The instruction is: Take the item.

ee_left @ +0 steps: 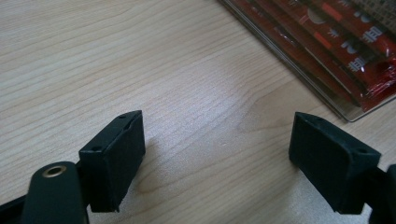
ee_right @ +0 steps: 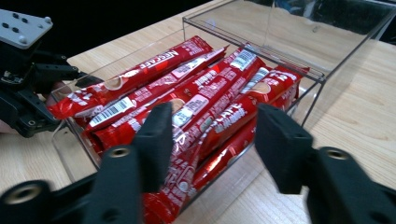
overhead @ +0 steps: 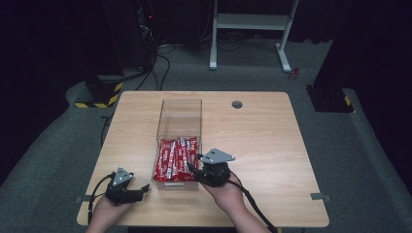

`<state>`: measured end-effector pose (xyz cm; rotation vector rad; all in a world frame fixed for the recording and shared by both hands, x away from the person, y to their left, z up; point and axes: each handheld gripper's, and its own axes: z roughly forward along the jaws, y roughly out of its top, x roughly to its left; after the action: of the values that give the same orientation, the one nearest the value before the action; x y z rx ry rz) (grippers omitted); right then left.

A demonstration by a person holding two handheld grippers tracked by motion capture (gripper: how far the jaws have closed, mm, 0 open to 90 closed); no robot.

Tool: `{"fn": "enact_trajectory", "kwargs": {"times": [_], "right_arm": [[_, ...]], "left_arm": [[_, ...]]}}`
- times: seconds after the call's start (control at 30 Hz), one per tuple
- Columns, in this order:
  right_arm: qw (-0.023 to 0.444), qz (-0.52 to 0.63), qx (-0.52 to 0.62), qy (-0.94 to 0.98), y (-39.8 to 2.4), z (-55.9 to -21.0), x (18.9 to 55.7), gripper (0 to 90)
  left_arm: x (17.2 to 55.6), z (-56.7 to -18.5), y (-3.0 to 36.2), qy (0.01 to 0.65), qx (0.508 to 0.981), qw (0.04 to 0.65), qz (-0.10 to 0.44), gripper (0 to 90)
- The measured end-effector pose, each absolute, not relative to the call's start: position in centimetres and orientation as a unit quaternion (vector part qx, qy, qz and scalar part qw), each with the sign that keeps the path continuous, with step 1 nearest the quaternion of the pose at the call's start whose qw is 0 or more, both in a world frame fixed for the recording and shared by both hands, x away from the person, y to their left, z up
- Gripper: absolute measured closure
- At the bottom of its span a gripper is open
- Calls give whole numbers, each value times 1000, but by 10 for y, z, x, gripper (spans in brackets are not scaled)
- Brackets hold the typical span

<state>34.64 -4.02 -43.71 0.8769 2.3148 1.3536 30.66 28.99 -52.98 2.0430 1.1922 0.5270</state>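
A clear plastic box (overhead: 180, 101) stands on the wooden table (overhead: 262, 141), and its near half holds several red Nescafe sachets (overhead: 176, 162). My right gripper (overhead: 192, 167) reaches into the box's near right corner. In the right gripper view its jaws (ee_right: 212, 140) stand partly apart over the sachets (ee_right: 196, 79), with a couple of sachets between them and no pad plainly pressing. My left gripper (overhead: 143, 190) rests low on the table just left of the box. Its jaws (ee_left: 217, 149) are wide open over bare wood, with the box corner (ee_left: 345, 114) ahead to the right.
The far half of the box (ee_right: 299, 37) holds nothing. A round cable hole (overhead: 237, 104) sits near the table's far edge. Beyond the table stand a white frame (overhead: 250, 22) and black equipment on the grey floor. Cables trail from both grippers toward the near edge.
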Motion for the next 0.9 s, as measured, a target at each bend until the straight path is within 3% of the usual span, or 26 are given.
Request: {"fn": "enact_trajectory", "kwargs": {"times": [0.13,0.57,0.9], "right_arm": [[148,474,313,810,-39,-438,345,657],[148,458,325,814,-35,-443,345,837],[160,456,324,814,-35,-444,344,900]], "left_arm": [[307,-530,290,461,789,351,204,188],[307,-530,290,461,789,352,204,188],[307,-530,290,460,789,352,204,188]]}}
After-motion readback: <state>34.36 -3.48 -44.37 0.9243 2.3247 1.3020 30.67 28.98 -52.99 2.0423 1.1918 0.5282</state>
